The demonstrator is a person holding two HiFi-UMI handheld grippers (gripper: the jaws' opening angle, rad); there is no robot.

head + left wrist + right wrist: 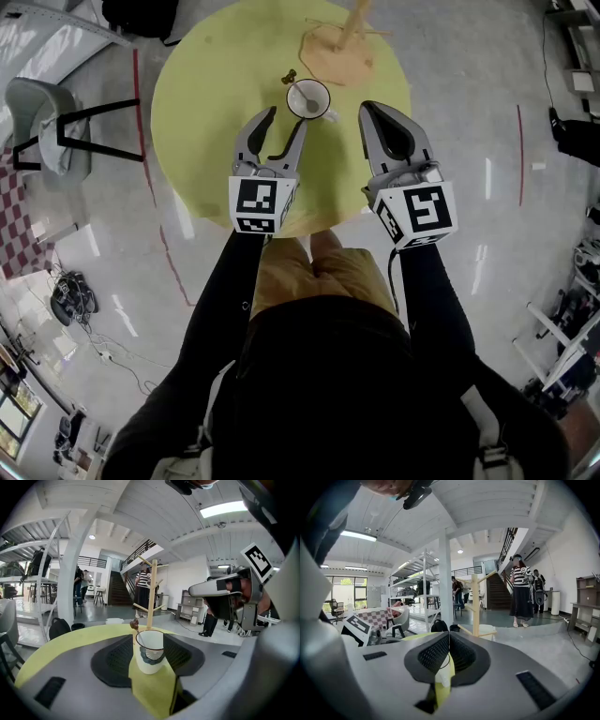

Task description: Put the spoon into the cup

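Plainly, the round yellow bench carried a wooden rack at its far side. The left tool stood w/ jaws wide, nothing gripped. The right tool had its jaws together, empty. The cup sat straight ahead of the left tool, just beyond its tips, so that tool was the nearer. The spoon already stood in the cup, handle leaning out over the far-left rim. Its bowl end was hidden, prob. resting on the bottom. Next move, I'd judge: draw straight back, clear of the cup.

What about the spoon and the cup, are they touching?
Touching. Left gripper view: the spoon stands in the cup, stem leaning on the rim.
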